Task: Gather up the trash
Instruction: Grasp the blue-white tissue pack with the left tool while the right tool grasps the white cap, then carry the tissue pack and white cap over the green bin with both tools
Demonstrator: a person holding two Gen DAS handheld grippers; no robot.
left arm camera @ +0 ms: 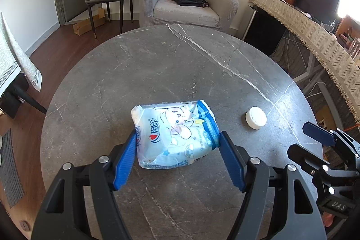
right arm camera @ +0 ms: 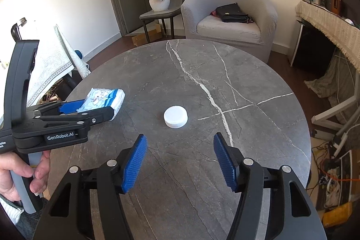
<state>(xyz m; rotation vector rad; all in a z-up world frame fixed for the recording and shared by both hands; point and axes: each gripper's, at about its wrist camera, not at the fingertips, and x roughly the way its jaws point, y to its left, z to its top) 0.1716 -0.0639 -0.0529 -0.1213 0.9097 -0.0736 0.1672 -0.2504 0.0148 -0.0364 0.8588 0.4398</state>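
The left gripper [left arm camera: 177, 143] has its blue pads pressed against both sides of a light-blue tissue pack [left arm camera: 174, 135] on the round grey marble table [left arm camera: 157, 64]; whether the pack is lifted is hard to tell. The right gripper [right arm camera: 180, 159] hangs spread wide, gripping nothing, just short of a white ribbed bottle cap [right arm camera: 175, 116] lying flat. Farther off, a grey armchair [right arm camera: 229, 19] holds a black bag [right arm camera: 231, 12], its contents unseen.
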